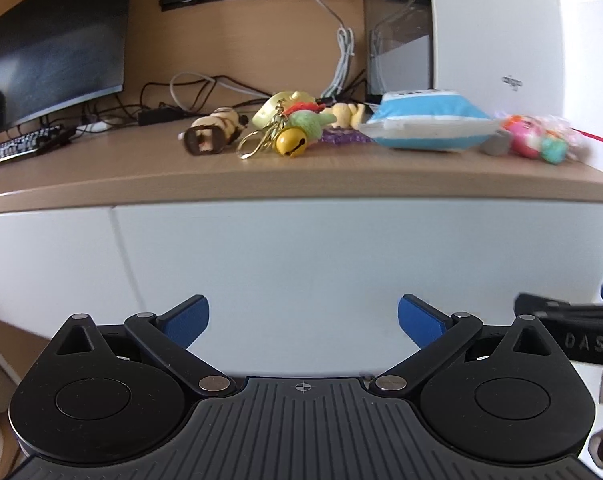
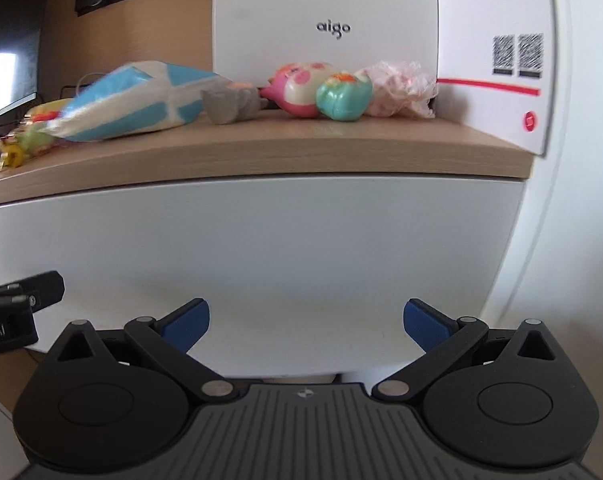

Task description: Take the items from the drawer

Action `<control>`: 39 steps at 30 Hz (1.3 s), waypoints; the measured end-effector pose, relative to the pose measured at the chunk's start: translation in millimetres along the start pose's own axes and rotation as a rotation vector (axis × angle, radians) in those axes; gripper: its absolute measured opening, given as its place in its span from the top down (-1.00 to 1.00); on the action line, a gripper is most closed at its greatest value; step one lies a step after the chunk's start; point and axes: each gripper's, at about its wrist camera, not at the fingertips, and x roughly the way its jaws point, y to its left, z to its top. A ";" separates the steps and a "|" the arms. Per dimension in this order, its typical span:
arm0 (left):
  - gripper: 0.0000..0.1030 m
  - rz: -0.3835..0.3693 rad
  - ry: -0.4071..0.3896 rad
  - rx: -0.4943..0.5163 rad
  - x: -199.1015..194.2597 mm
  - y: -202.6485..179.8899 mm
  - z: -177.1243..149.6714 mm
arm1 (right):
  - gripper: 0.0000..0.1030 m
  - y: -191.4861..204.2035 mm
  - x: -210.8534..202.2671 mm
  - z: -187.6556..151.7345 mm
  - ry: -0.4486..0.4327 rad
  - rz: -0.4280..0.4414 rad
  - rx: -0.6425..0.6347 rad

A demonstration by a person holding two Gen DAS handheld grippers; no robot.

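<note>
Blue-padded fingers spread wide at the bottom of the left wrist view, and the left gripper (image 1: 303, 320) has nothing between them, just the white drawer front (image 1: 301, 256) filling the middle of the frame, shut flush under the wooden desktop (image 1: 141, 176). Over on the right wrist view it's the same story: the right gripper (image 2: 306, 322) gapes open and empty, facing that white panel. Up on the desktop, centre frame in the left view, we've got quite a line-up: a brown bottle-opener figure (image 1: 209, 136), a yellow bell (image 1: 291, 144) on a gold clasp, a green plush (image 1: 309, 122) just behind it, then a blue-and-white pouch (image 1: 425, 124) lying flat. At the right of that row, a pink round toy (image 1: 527, 136) touches a teal one (image 1: 553, 150). In the right view a grey lump (image 2: 231, 104) sits between pouch and pink toy, with a crinkly pink wrapper (image 2: 401, 88) further right, all in front of a white box (image 2: 325, 20) marked "aigo". Upper left of the left view, a dark monitor (image 1: 53, 40) and a keyboard (image 1: 17, 146), with cables (image 1: 205, 92) trailing along the back of the desk.
</note>
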 end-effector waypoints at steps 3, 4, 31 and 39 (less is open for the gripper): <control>-1.00 -0.003 -0.013 0.022 -30.5 4.0 -9.6 | -1.00 6.6 -28.8 -9.8 -0.003 -0.001 0.011; -1.00 -0.009 -0.016 0.022 -41.0 7.5 -12.4 | -1.00 9.3 -40.3 -13.9 -0.004 -0.001 0.016; -1.00 -0.004 -0.013 -0.022 -145.5 30.3 -53.0 | -1.00 24.8 -178.8 -63.0 -0.039 -0.019 0.001; -1.00 -0.002 -0.016 -0.022 -148.4 25.6 -53.6 | -1.00 21.5 -182.4 -64.7 -0.036 -0.023 0.008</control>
